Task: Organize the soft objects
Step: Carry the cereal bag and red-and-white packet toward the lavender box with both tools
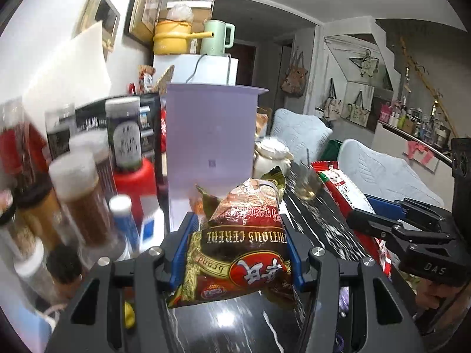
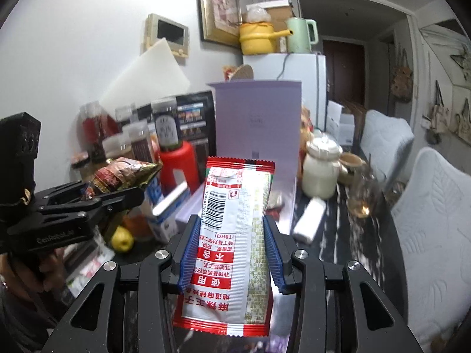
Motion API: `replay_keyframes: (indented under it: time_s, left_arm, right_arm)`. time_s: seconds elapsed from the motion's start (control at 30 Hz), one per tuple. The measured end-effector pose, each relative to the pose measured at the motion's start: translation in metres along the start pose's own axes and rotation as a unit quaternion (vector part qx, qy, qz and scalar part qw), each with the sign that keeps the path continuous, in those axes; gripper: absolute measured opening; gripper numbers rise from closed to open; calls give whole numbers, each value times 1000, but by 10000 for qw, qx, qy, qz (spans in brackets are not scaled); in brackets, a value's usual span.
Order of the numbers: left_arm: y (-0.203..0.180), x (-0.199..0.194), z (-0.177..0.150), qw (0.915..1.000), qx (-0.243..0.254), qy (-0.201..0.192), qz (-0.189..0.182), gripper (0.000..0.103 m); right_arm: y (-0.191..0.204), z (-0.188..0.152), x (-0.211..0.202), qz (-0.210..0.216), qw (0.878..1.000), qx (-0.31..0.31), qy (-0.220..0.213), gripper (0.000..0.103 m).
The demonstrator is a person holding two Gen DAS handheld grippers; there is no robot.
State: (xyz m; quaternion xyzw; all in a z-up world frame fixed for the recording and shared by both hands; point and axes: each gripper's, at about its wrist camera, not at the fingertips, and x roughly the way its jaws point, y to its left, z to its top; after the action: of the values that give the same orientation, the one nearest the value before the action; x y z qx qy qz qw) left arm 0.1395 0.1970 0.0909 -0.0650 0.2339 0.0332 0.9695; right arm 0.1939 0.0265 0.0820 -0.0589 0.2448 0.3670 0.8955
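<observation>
My left claw (image 1: 240,253) pinches the cereal bag (image 1: 241,244) across its middle, off the dark desk (image 1: 318,223). My right claw (image 2: 229,253) squeezes the red-and-white snack packet (image 2: 232,235) by its long edges, also raised. Both look light, crinkly and slick, so they'll likely sag; a mid-body hold seems best. The lilac bin (image 2: 259,123) stands just ahead.

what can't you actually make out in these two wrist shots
- Inside of the lavender bin: hidden by its own wall, both views.
- Front of the red-and-white packet: faces away, right wrist view.
- Jar labels at left: motion-blurred, left wrist view.
- Cereal bag lower edge: behind the left gripper.
</observation>
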Motion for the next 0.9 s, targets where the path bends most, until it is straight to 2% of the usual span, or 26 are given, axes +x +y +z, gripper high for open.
replay_keyframes:
  time_s: [0.3, 0.47, 0.7, 0.9]
  left_arm:
    - [7, 43, 40, 9996, 14, -208, 168, 54]
    - [12, 72, 58, 9989, 11, -341, 331, 54]
    - [13, 115, 69, 9989, 7, -242, 405, 54]
    - [17, 151, 65, 9980, 42, -87, 626, 54]
  right_arm:
    - [-17, 38, 41, 146, 9998, -22, -167, 42]
    - [-31, 59, 69, 90, 9997, -9, -246, 42]
    - [-53, 77, 107, 60, 9995, 168, -268, 42]
    - [-62, 83, 142, -30, 9996, 233, -155, 42]
